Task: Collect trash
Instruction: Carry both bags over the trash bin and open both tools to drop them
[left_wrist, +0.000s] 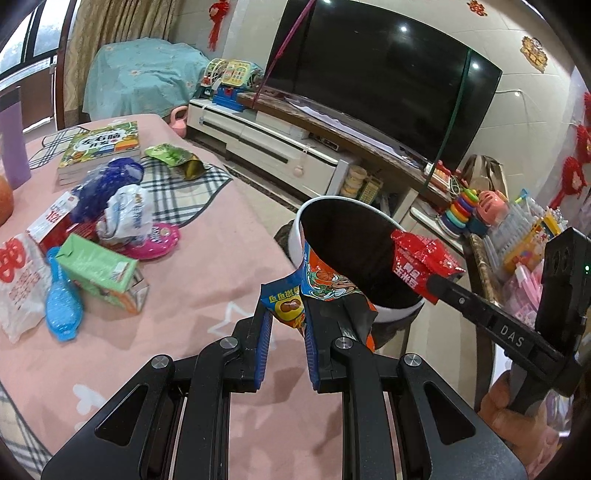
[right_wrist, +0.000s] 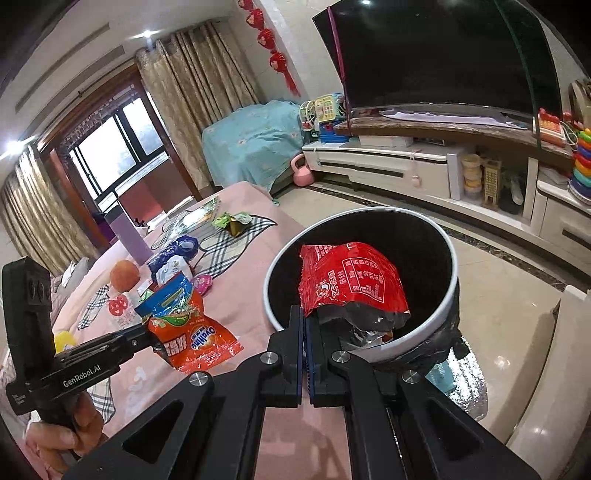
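Right wrist view — right gripper (right_wrist: 306, 325) pinching red wrapper (right_wrist: 351, 280), bin (right_wrist: 452, 273) bottom hidden, left gripper (left_wrist: 289, 321) holding orange packet (left_wrist: 325, 284).

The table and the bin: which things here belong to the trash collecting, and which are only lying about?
Belonging to the job:
- white bin
- red snack bag, pinched by the right gripper over the bin
- orange Ovaltine bag, held by the left gripper
- green wrapper
- crumpled blue bag

Only lying about:
- children's book
- purple cup
- television
- pink kettlebell
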